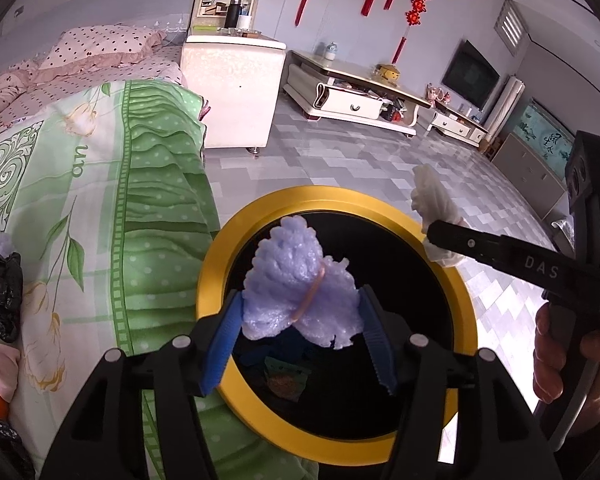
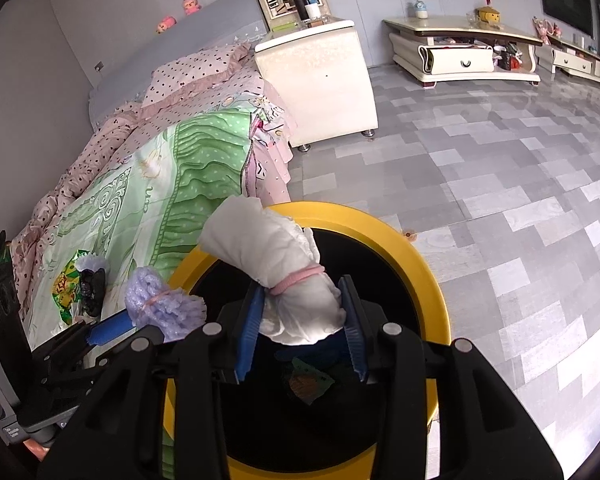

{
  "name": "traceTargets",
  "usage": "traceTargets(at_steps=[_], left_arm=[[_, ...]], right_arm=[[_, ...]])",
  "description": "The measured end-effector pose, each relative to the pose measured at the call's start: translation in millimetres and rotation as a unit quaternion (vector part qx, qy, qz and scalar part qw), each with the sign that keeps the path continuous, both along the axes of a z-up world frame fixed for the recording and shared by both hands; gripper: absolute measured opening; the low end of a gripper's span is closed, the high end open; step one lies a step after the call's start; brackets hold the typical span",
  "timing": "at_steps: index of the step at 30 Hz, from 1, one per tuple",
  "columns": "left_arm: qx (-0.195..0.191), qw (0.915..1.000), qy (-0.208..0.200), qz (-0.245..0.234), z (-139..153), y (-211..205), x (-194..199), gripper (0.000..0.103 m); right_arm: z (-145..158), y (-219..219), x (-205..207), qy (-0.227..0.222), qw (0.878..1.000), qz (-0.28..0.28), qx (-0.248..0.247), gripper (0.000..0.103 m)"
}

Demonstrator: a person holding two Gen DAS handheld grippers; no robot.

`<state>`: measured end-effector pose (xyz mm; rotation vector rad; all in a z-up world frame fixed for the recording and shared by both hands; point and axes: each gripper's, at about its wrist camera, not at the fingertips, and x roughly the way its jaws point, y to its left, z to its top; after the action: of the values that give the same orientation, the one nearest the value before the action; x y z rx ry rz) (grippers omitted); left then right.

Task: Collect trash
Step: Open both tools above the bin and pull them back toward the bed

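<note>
Yellow-rimmed bin (image 1: pixel 208 280) stands on the floor beside the bed (image 1: pixel 100 200), its mouth directly below both tongs. Left gripper (image 1: pixel 300 316) is clenched on a purple foam wad (image 1: pixel 296 280) over the opening. Right gripper (image 2: pixel 302 316) is clenched on a white bundle (image 2: pixel 268 248), long axis tilted up-left across the far rim; both wads appear ready to drop.

Two bundles over my bin

I see a purple foam wad (image 1: pixel 300 280) and a white banded tissue roll (image 2: pixel 284 272) above the yellow-rimmed black bin (image 1: pixel 466 308).
</note>
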<state>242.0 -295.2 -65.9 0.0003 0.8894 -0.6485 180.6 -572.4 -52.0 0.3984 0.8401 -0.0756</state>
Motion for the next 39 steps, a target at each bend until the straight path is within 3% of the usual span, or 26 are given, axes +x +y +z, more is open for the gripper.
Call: traceTargets(at_steps=[6, 14, 23, 39], left_arm=[[-0.011, 0.9999, -0.008, 0.000, 8.8, 10.0, -5.7, 0.073], [-0.011, 0.9989, -0.039, 0.025, 26.0, 41.1, -15.4, 0.087], [-0.002, 0.9964, -0.048, 0.070, 37.4, 95.3, -21.0, 0.089], [0.017, 0.9850, -0.048, 0.165, 45.2, 216.4, -31.3, 0.090]], right_arm=[[6.0, -1.2, -4.5, -0.004, 1.000, -0.007, -0.006, 0.049], [15.5, 9.1, -9.2, -0.007, 1.000, 0.001, -0.005, 0.054], [31.8, 51.5, -9.5, -0.015, 0.999, 0.037, 0.001, 0.059], [61.1, 171.9, 18.7, -0.030, 0.991, 0.130, -0.006, 0.060]])
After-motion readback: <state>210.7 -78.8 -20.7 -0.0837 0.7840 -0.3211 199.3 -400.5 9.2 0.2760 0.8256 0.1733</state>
